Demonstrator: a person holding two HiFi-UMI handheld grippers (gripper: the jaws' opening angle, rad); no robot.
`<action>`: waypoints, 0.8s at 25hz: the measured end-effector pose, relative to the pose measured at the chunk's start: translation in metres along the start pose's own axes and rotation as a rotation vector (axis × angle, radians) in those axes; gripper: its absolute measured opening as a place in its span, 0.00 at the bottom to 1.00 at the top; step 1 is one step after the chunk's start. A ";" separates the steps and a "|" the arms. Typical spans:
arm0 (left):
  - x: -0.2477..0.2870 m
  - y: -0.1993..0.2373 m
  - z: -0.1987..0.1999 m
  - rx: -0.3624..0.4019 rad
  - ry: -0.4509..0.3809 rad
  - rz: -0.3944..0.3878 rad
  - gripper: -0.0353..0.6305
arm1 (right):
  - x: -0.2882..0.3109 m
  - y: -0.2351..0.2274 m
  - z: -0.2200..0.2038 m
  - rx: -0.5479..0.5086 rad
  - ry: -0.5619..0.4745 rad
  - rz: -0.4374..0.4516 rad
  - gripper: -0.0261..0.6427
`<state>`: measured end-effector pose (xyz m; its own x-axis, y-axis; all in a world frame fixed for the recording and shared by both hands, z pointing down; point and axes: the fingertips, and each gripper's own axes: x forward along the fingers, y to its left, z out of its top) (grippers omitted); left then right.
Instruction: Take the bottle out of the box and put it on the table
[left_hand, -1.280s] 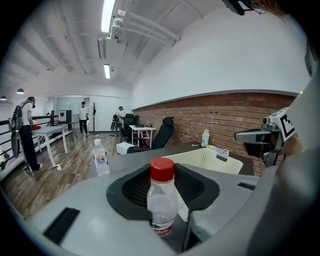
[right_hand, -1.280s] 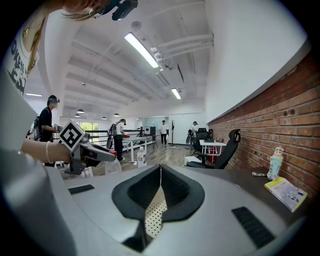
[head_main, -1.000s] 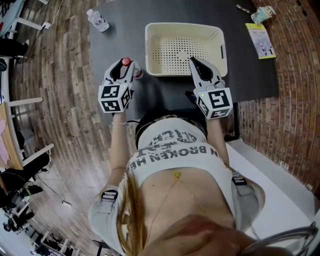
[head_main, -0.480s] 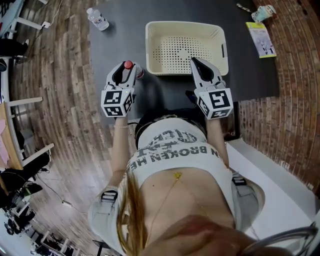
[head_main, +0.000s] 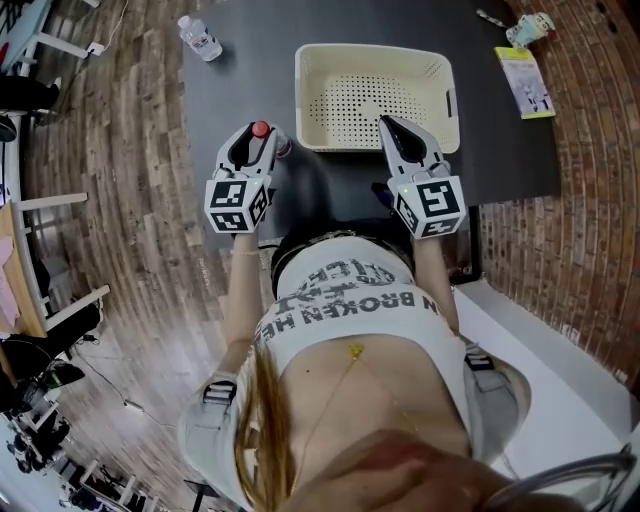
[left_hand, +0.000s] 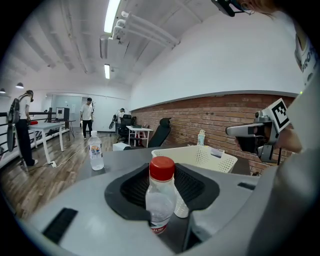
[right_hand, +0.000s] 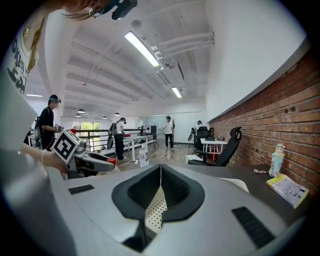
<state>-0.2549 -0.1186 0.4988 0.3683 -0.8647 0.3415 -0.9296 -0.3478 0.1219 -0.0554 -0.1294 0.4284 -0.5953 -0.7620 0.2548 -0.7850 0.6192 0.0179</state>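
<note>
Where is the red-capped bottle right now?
In the head view the red-capped bottle is clamped in the left gripper. It is outside the cream basket, just left of the basket's near-left corner, over the dark table.

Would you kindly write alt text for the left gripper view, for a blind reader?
A clear bottle with a red cap stands upright, held between the left gripper's jaws. Beyond: a cream basket, a second bottle on the grey table, and the right gripper.
</note>
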 end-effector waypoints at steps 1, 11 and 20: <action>0.000 0.000 0.000 -0.001 -0.002 -0.001 0.28 | 0.000 0.000 0.000 0.000 0.000 0.000 0.05; 0.001 -0.001 0.002 -0.012 -0.017 -0.006 0.28 | 0.000 -0.007 0.000 -0.001 0.003 -0.010 0.05; -0.002 -0.002 0.001 -0.016 -0.029 -0.011 0.28 | -0.002 -0.007 0.002 -0.001 0.000 -0.011 0.05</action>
<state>-0.2539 -0.1165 0.4968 0.3787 -0.8709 0.3131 -0.9255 -0.3519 0.1403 -0.0489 -0.1329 0.4261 -0.5866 -0.7687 0.2549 -0.7913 0.6111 0.0219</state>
